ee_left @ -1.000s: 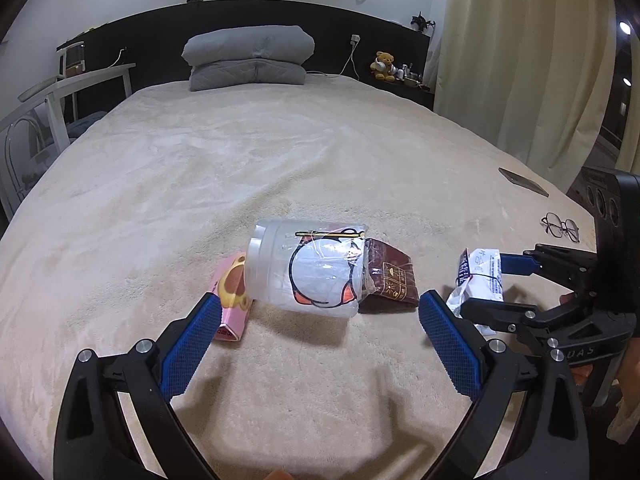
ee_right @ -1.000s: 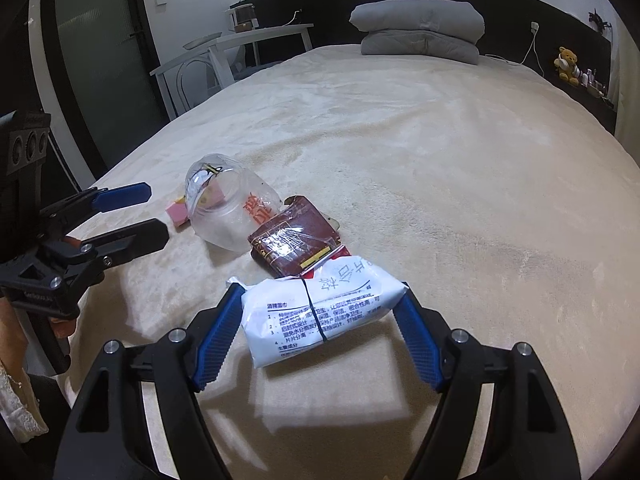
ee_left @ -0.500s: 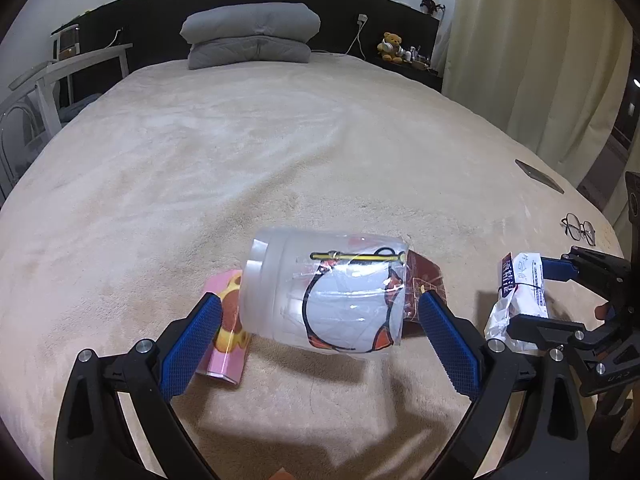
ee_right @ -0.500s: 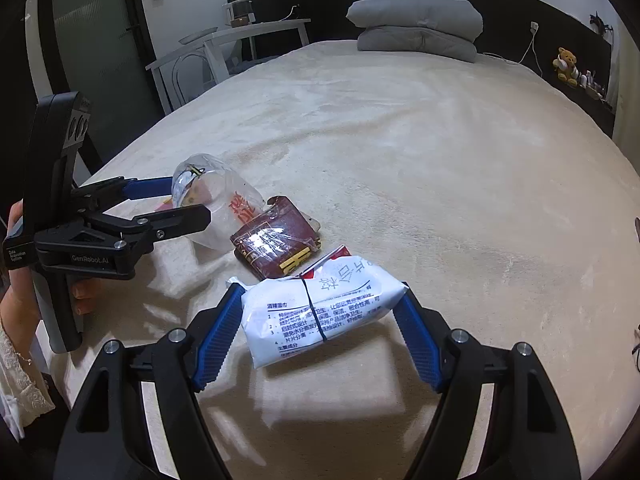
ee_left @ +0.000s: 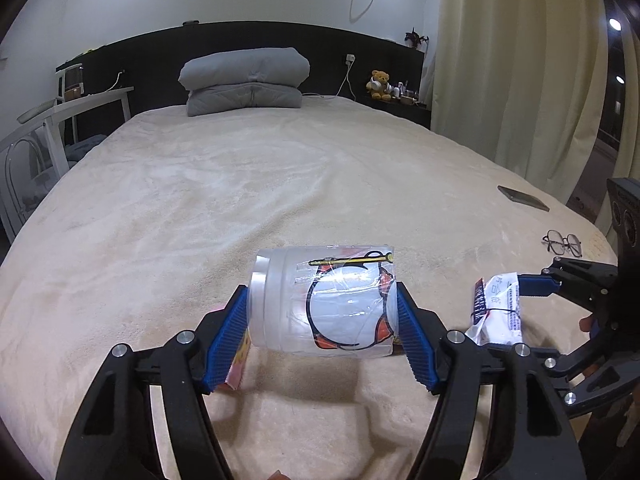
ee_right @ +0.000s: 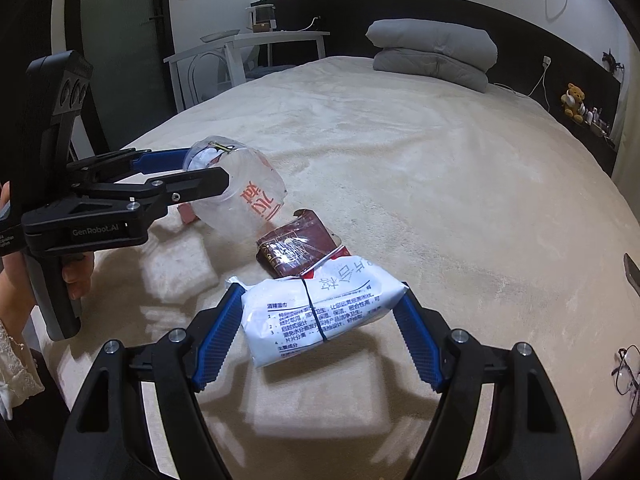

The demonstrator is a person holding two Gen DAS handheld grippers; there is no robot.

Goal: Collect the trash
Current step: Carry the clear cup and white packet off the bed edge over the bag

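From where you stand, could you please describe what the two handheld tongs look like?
Both tongs, left and right, have black skeletal frames with silver bolts and blue ribbed pads. The left's side reads GenRobot.AI in the right wrist view, above a black pistol handle. A white lace sleeve shows beside it.

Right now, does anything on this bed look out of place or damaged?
Yes. Litter sits on the bed: a crumpled clear plastic cup in the left gripper, a white wipes packet in the right gripper, a brown wrapper, and a pink wrapper. Eyeglasses lie loose near the edge.
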